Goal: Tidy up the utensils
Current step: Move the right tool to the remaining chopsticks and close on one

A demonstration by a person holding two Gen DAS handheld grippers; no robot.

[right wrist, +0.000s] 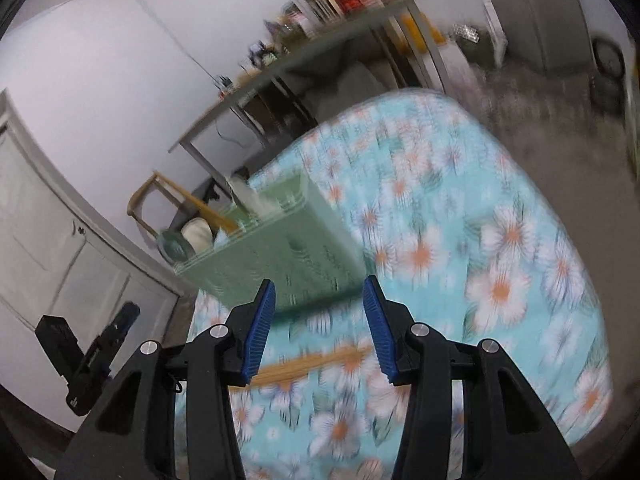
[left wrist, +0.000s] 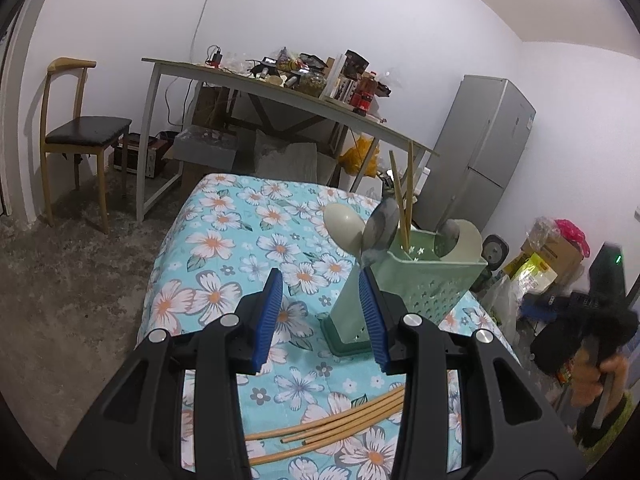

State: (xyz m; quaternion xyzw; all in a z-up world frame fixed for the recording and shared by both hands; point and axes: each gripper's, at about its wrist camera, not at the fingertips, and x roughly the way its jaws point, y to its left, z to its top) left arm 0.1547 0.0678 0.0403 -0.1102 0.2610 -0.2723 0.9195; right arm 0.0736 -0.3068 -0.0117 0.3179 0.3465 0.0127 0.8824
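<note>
green holder (left wrist: 424,280) upright on floral cloth (left wrist: 224,240), spoons (left wrist: 346,226) and two chopsticks (left wrist: 404,196) already in it, loose chopsticks (left wrist: 340,424) lying near, left gripper (left wrist: 320,316) spread, holding nothing, right gripper (right wrist: 318,328) spread too, blurry view

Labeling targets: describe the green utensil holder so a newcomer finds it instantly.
Find the floral-covered table. Toward its far right stands the green utensil holder, a tall perforated plastic caddy holding spoons and two upright chopsticks. It is the only upright item; the loose chopsticks lie flat nearby.
</note>
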